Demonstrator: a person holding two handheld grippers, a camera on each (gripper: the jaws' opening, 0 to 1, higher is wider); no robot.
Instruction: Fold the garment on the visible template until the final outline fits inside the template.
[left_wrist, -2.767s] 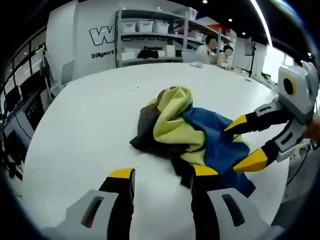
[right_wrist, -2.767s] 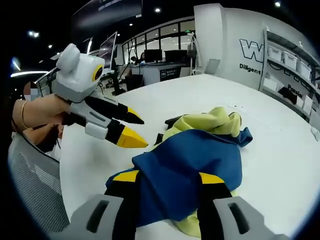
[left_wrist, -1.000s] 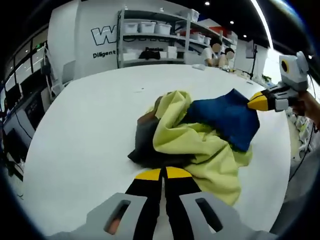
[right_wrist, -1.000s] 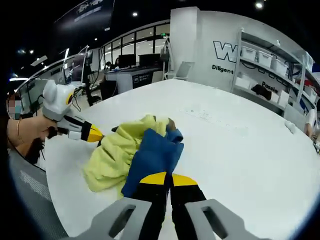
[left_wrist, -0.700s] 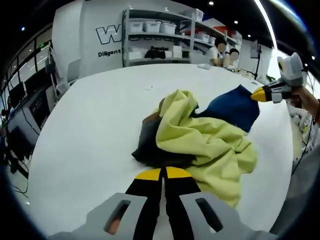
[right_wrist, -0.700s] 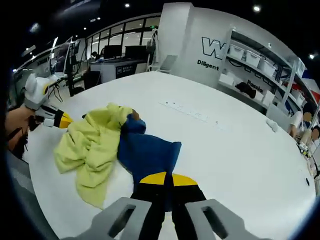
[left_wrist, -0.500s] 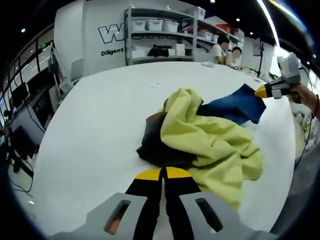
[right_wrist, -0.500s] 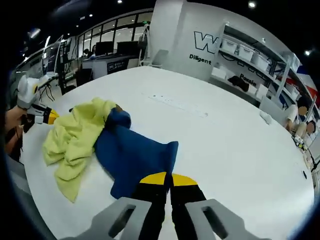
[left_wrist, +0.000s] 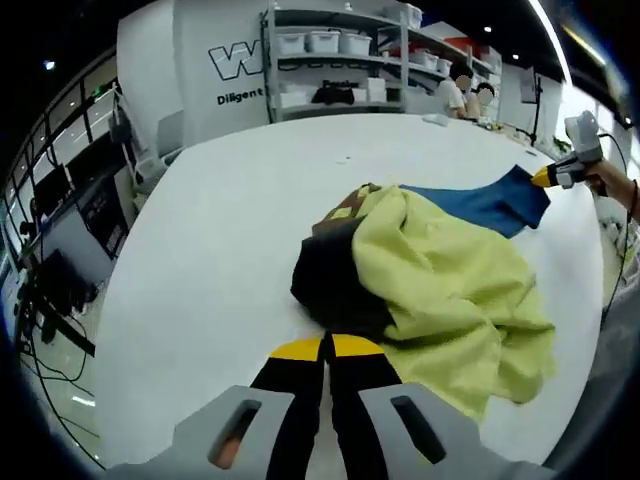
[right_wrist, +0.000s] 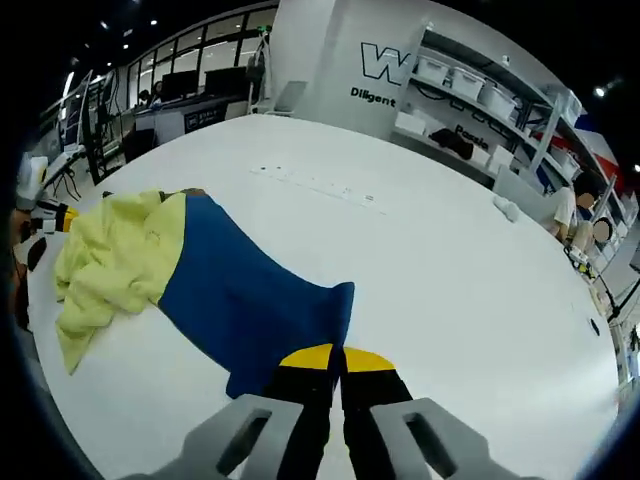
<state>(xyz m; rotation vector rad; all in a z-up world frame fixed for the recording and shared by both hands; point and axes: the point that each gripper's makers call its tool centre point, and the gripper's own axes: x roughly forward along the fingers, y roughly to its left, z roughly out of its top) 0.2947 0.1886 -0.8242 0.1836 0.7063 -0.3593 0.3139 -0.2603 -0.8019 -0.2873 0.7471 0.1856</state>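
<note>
Since a second ago the grippers are drawing apart, the left gripper (left_wrist: 325, 348) and right gripper (right_wrist: 330, 358) each pinching opposite edges of the garment (left_wrist: 440, 285), which is stretching limp and light across the table (left_wrist: 220, 220), best held by corners.

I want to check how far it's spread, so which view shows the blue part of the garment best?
The right gripper view: the blue part lies stretched flat toward its shut gripper. In the left gripper view it is a narrow far strip behind the yellow part.
</note>
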